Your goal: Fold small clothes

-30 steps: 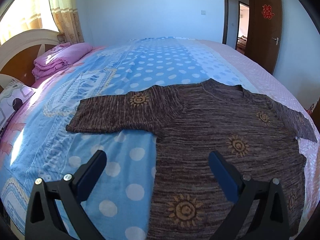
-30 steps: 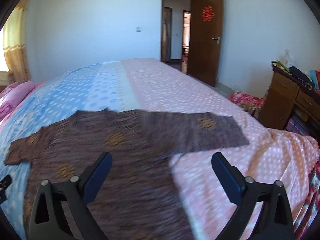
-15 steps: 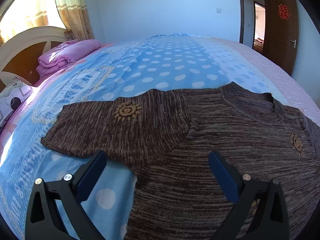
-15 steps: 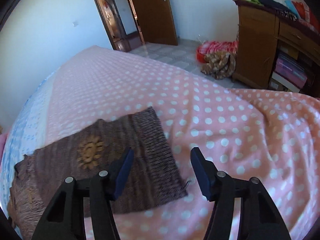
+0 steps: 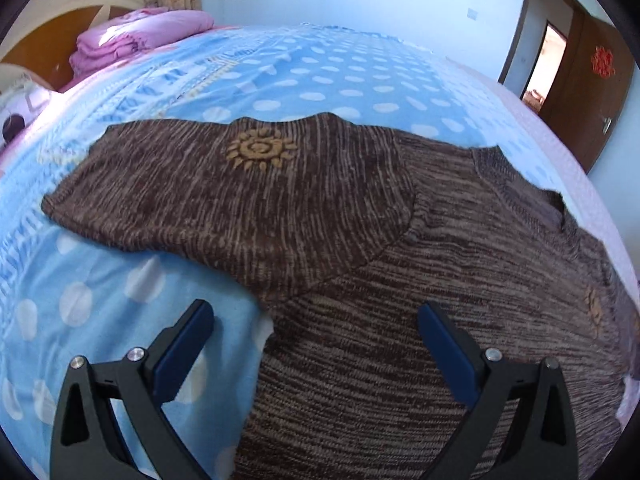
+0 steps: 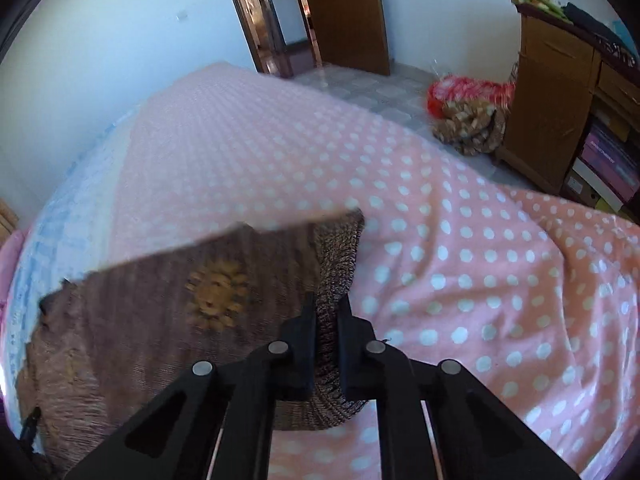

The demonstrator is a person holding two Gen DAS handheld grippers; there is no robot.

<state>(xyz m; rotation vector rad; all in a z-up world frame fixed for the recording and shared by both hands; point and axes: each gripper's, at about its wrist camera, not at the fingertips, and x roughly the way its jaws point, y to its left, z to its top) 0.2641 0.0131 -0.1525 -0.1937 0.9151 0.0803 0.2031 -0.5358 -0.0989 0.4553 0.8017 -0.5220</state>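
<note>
A brown knit sweater with tan sun motifs (image 5: pixel 400 264) lies spread flat on the bed. In the left wrist view its left sleeve (image 5: pixel 224 192) stretches to the left over the blue dotted blanket. My left gripper (image 5: pixel 316 320) is open and hovers over the sweater's underarm edge, holding nothing. In the right wrist view my right gripper (image 6: pixel 326 312) is shut on the cuff of the right sleeve (image 6: pixel 336 264), which is lifted slightly off the pink dotted blanket (image 6: pixel 480 280).
Folded pink bedding (image 5: pixel 144 36) and a wooden headboard (image 5: pixel 52 36) stand at the bed's far left. A wooden cabinet (image 6: pixel 560 92) and a red and brown heap (image 6: pixel 468 112) on the floor are beyond the bed's right side. An open door (image 6: pixel 340 12) is behind.
My right gripper swung to the right sleeve's cuff and closed on it. My left gripper moved forward and lower toward the left sleeve, staying open.
</note>
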